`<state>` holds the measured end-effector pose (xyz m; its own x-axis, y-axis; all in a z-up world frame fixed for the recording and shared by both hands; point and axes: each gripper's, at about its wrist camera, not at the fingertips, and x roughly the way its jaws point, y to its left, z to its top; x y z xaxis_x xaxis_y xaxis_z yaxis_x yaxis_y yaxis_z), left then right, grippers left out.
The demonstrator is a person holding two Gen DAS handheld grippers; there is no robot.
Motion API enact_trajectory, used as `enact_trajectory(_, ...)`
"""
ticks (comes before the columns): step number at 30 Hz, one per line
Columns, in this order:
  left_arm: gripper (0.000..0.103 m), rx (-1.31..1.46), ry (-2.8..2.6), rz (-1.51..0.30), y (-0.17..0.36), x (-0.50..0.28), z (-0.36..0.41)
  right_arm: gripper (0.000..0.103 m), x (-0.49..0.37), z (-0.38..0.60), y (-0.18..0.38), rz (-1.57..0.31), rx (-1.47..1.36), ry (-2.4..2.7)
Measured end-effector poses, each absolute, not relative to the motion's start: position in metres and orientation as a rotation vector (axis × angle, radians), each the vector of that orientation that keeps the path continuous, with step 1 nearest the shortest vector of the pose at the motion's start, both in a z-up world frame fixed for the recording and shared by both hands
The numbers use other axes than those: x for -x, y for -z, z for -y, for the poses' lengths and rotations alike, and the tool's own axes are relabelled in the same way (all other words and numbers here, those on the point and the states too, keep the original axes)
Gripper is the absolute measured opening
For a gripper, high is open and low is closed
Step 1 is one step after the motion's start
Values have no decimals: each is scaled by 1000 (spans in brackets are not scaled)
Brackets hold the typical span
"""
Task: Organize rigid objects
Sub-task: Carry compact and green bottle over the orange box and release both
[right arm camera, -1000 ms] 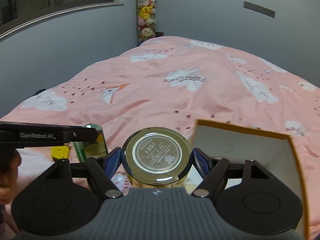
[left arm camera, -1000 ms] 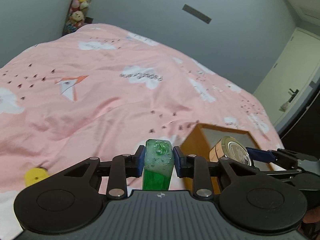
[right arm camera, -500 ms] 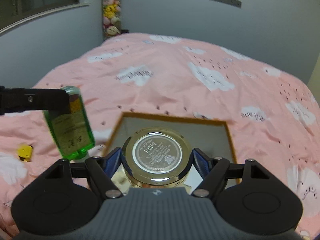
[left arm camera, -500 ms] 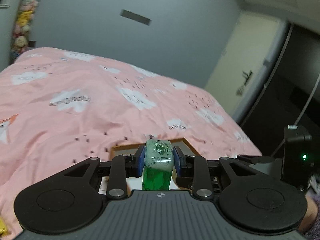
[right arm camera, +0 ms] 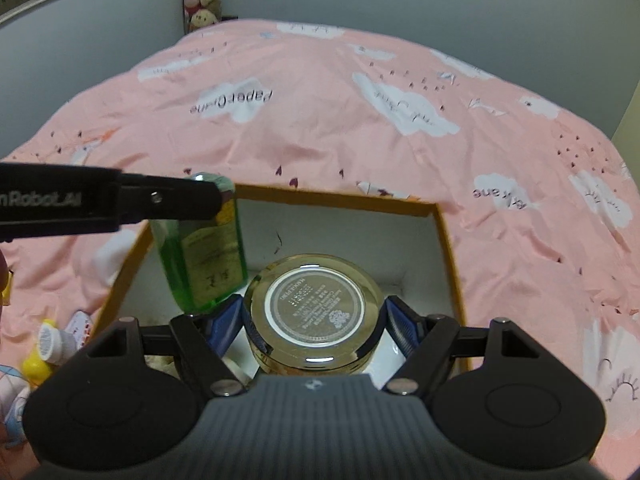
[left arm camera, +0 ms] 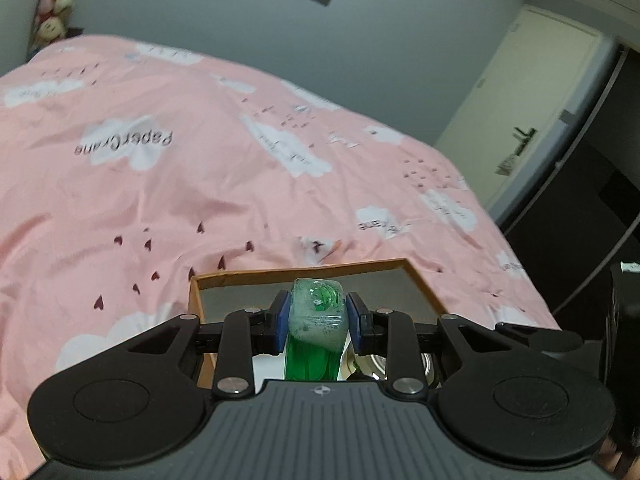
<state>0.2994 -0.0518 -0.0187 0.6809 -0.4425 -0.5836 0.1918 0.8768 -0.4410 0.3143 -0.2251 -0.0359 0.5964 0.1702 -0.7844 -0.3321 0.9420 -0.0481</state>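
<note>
Over the box [right arm camera: 448, 240], the left gripper [left arm camera: 316, 320] clamps the green bottle [right arm camera: 200, 256]; the right gripper [right arm camera: 316, 316] seemingly pinches the jar [right arm camera: 314, 300]. Lower both gently, apart, before releasing.

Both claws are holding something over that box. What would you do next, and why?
Probably lower the left gripper and set the green bottle on the box floor. It hangs over the box's left side, beside the gold jar that sits between the right gripper's fingers.
</note>
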Motion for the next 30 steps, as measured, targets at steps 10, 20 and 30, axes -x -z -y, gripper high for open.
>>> enact_trajectory(10,33,458,325,-815,45,-325,60,75,-340,216,67,-952,308,-257)
enact_trajectory(20,33,234,259,-861,44,-323,83,75,-338,213,72,-951,371,-261)
enact_trajectory(30,36,36,160,-803,34,-308,83,75,-333,207,73,-940,402,-270)
